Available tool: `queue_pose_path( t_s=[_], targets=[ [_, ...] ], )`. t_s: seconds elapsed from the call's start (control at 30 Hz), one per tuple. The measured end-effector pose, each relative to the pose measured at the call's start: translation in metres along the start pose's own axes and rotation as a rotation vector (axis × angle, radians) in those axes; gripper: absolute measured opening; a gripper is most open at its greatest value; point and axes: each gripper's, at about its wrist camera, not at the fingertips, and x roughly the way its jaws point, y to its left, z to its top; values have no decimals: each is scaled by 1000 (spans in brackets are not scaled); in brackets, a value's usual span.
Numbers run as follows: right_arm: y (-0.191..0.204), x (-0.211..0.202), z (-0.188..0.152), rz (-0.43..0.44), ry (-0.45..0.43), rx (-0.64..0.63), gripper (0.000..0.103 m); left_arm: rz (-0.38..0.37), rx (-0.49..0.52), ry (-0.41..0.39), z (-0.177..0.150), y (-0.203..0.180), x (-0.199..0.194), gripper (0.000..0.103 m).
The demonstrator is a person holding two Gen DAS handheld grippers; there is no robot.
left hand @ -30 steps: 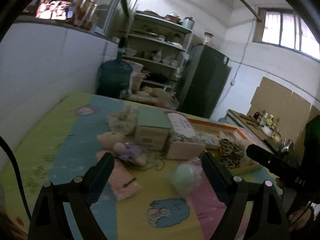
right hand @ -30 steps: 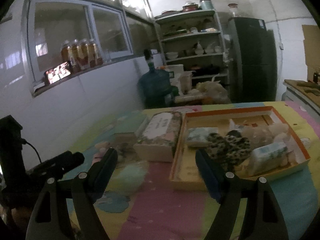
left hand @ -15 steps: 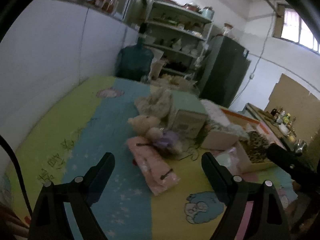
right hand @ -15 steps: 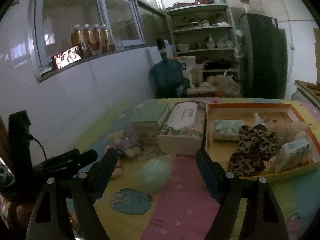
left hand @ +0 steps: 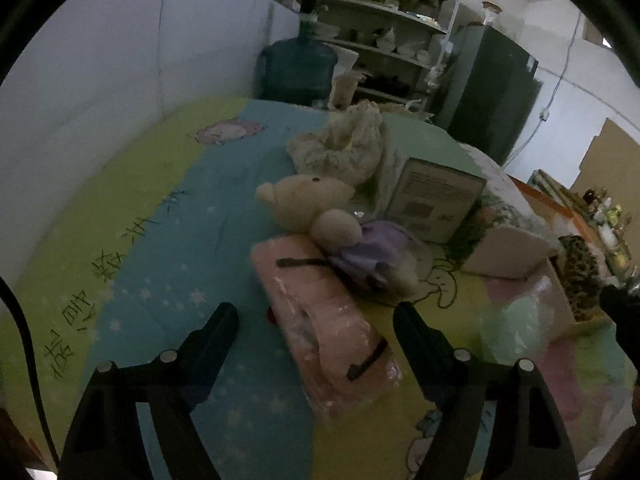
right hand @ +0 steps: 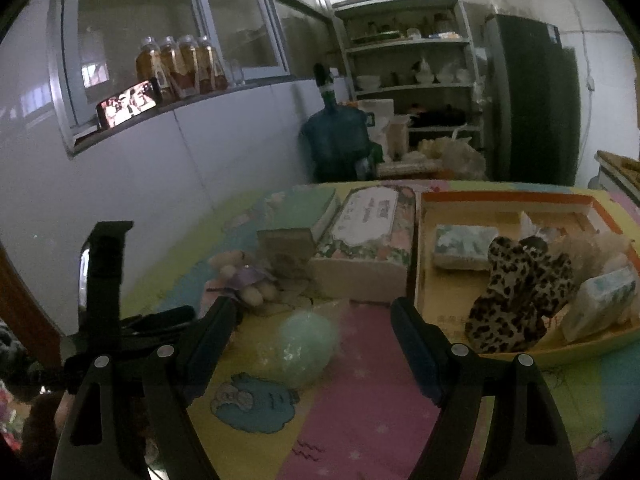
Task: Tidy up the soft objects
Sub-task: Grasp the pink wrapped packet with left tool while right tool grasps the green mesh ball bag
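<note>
My left gripper [left hand: 316, 316] hangs low over a pink soft packet [left hand: 328, 332] that lies between its fingers. The jaws are closing, and the pads stand clear of the packet. A plush bear in a purple dress [left hand: 344, 240] rests on the packet's far end, with a cream lacy cloth [left hand: 344, 148] behind it. My right gripper [right hand: 312, 312] is open just above a mint green fluffy ball [right hand: 308, 344]. An orange-rimmed tray [right hand: 500, 200] at the right holds a leopard-print soft item [right hand: 516, 300] and tissue packs.
A floral box [right hand: 368, 240] and a green-topped box [left hand: 436, 200] stand mid-table on the colourful mat. The white wall runs along the left side. A blue water jug [right hand: 336, 144], shelves and a dark fridge [right hand: 532, 96] stand beyond the table.
My left gripper came down and tipped toward the pink packet, which now sits between its slightly narrower fingers. My right gripper drew nearer to the mint ball.
</note>
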Motion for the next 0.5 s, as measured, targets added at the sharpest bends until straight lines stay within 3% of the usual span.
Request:
queue_pose_path(
  t_s=[0.23,0.3,0.37,0.5],
  targets=[
    [4,8,-3,36,25,-16,81,11,88,9,-5,-6,0,79],
    [6,8,-4,42,25,-18,81,11,118,5,-7,-3,-4,67],
    [6,9,-5,46,27,-16,81,28,142,-3,-10,1,-7,46],
    [8,13,-8,53,47,-14,81,-34,106,-4,-12,19,-15,43]
  ],
)
